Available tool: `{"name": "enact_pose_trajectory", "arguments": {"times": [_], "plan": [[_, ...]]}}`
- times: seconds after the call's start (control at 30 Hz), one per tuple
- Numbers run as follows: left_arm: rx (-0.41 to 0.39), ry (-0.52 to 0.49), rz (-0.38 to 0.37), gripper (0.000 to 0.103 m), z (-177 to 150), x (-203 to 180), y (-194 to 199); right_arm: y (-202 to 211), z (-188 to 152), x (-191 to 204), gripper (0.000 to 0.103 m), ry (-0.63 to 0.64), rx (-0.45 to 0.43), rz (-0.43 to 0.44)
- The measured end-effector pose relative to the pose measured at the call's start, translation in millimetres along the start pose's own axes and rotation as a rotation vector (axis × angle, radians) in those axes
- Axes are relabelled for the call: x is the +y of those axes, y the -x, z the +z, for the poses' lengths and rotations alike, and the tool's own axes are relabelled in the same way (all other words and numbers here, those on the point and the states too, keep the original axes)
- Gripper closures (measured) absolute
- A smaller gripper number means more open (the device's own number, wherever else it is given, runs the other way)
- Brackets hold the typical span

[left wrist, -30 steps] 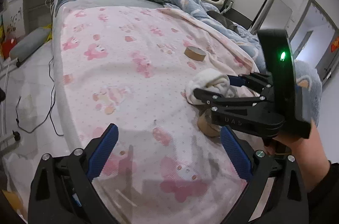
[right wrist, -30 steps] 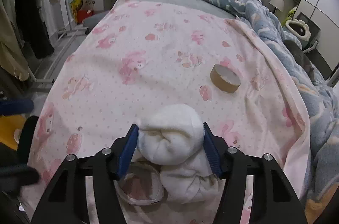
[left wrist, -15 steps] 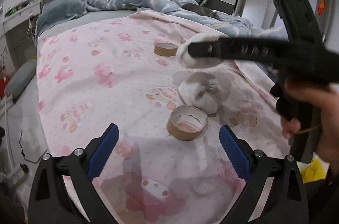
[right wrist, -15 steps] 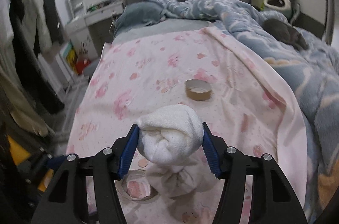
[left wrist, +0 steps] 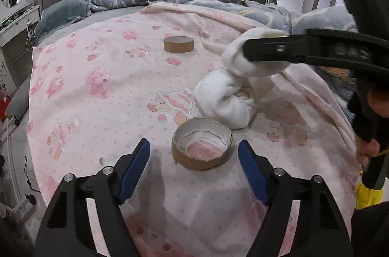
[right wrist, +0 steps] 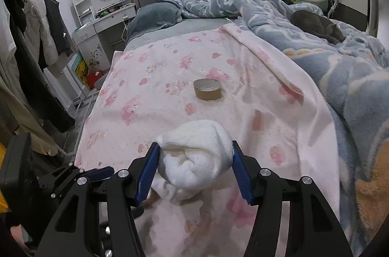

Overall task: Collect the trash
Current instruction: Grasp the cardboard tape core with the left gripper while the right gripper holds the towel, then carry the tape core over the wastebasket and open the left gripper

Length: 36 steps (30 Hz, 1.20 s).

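On the pink patterned blanket (left wrist: 102, 77) covering the bed, the left gripper (left wrist: 193, 168) is hovering with its jaws narrowing, nothing pinched, the near torn brown cardboard tape ring (left wrist: 201, 147) lying just ahead between them. Farther back is sitting a second brown cardboard ring (left wrist: 178, 44). To the right, the right gripper (right wrist: 194, 169) is clamping a rolled white sock (right wrist: 197, 155), lifted above another white sock bundle (left wrist: 223, 99).
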<state>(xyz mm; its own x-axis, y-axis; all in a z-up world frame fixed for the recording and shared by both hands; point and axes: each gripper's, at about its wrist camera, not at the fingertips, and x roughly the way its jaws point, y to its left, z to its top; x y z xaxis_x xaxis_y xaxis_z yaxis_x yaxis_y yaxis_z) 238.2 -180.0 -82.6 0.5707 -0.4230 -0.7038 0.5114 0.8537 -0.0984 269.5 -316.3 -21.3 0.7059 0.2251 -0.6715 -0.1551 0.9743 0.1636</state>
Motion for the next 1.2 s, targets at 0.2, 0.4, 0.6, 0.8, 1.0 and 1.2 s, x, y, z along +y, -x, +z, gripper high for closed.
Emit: {"name": "enact_pose_trajectory", "arguments": {"times": [0.2, 0.4, 0.6, 0.8, 1.0, 1.2], "plan": [[0.008, 0.027, 0.001, 0.032, 4.9, 1.2, -14.1, 7.5, -10.1, -13.1, 0.044, 0.003, 0.005, -0.007], [0.017, 0.016, 0.006, 0.041, 6.2, -2.9, -21.5, 13.4, -17.5, -23.8, 0.044, 0.0, 0.015, -0.009], [0.005, -0.005, 0.003, 0.05, 5.4, -8.4, -19.4, 16.6, -21.0, -27.2, 0.044, -0.011, 0.016, -0.009], [-0.01, 0.038, -0.024, 0.05, 5.1, 0.9, -7.2, 20.5, -18.8, -23.2, 0.044, -0.029, -0.006, -0.002], [-0.03, 0.057, -0.013, 0.05, -2.0, 11.8, 12.6, 18.2, -26.5, -10.7, 0.044, -0.05, -0.009, -0.007], [-0.013, 0.037, 0.021, 0.05, -26.3, 18.2, 26.7, 21.1, -41.4, 4.9, 0.044, -0.06, -0.02, -0.032]]}}
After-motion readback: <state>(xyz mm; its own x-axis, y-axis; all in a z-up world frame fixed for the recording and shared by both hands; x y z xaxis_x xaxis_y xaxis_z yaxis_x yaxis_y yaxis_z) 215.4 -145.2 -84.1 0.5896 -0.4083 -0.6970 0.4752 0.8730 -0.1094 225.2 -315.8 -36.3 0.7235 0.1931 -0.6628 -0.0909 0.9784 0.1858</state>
